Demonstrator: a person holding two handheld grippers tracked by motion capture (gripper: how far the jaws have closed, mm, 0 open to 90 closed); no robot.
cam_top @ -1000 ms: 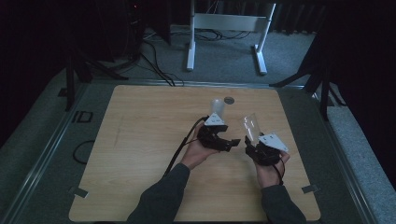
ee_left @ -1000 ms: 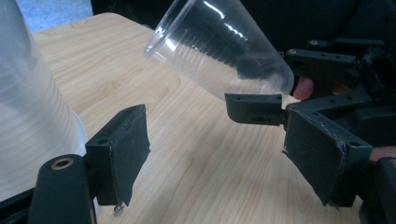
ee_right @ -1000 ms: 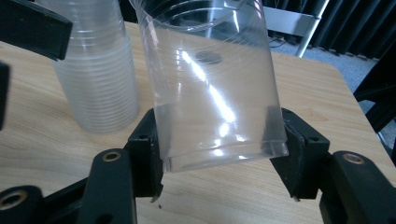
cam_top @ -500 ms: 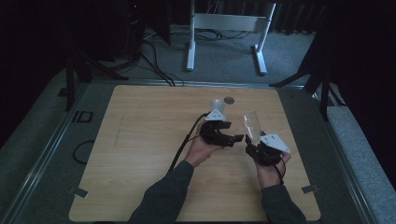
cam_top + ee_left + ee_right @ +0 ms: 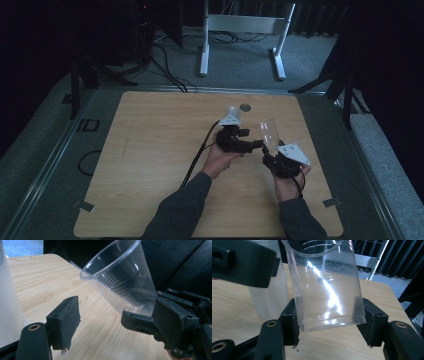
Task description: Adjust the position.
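My right gripper [image 5: 270, 151] is shut on the base of a clear plastic cup [image 5: 267, 131], holding it tilted above the wooden table [image 5: 150, 160]. In the right gripper view the cup [image 5: 327, 285] sits between both pads [image 5: 293, 322]. My left gripper [image 5: 251, 144] points at the cup from the left with its jaws apart. In the left gripper view [image 5: 117, 325] the cup [image 5: 117, 282] leans over its right jaw, gripped lower down by the other gripper's jaw [image 5: 136, 321]. A stack of clear cups [image 5: 233, 112] stands upright just behind the left gripper, with the stack [image 5: 269, 300] close behind the held cup.
A small grey disc [image 5: 245, 106] lies on the table near its far edge. Beyond the table stands a white metal frame [image 5: 240, 25], with cables [image 5: 165, 65] on the carpet. A dark stand leg [image 5: 345, 85] rises at the far right corner.
The left gripper has edged slightly toward the held cup. The right gripper and the cup have stayed where they were.
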